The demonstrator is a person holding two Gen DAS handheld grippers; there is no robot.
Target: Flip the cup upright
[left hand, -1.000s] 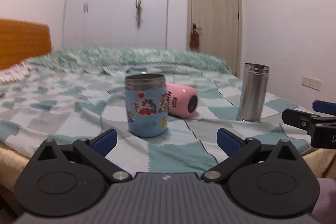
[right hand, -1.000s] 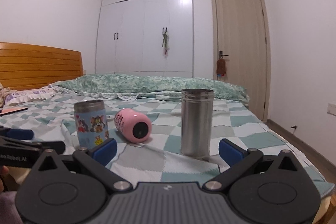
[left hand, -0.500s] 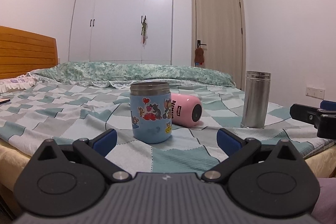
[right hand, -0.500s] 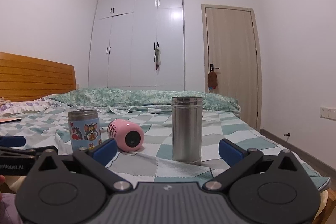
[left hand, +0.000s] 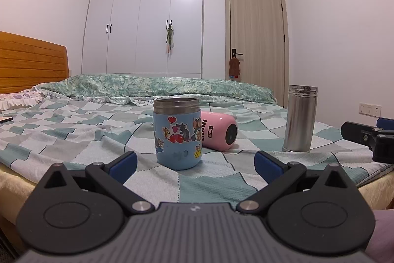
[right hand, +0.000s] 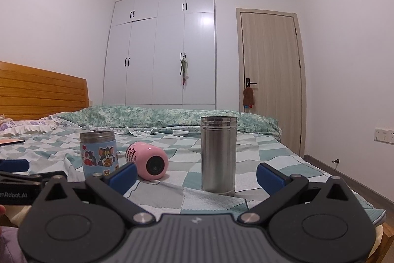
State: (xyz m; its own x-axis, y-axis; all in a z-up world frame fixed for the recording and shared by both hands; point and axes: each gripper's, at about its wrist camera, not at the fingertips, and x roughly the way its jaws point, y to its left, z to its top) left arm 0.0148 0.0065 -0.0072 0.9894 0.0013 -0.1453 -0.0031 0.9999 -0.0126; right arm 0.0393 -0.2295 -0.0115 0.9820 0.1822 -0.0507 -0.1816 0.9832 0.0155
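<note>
Meanwhile both tongs, left tongs (left hand: 194,160) and right tongs (right hand: 196,174), gape emptily before the toppled pink cup (left hand: 218,131).

Black hand-held gripper (left hand: 194,163), blue fingertips (left hand: 123,163)

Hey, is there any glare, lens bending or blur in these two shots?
Left wrist view: a bright glare patch on the wardrobe; walls bow and corners vignette from the fisheye; the left hand-held gripper body looks soft up close. Right wrist view: the same glare on the wardrobe, curved door frame, cups sharp.
</note>
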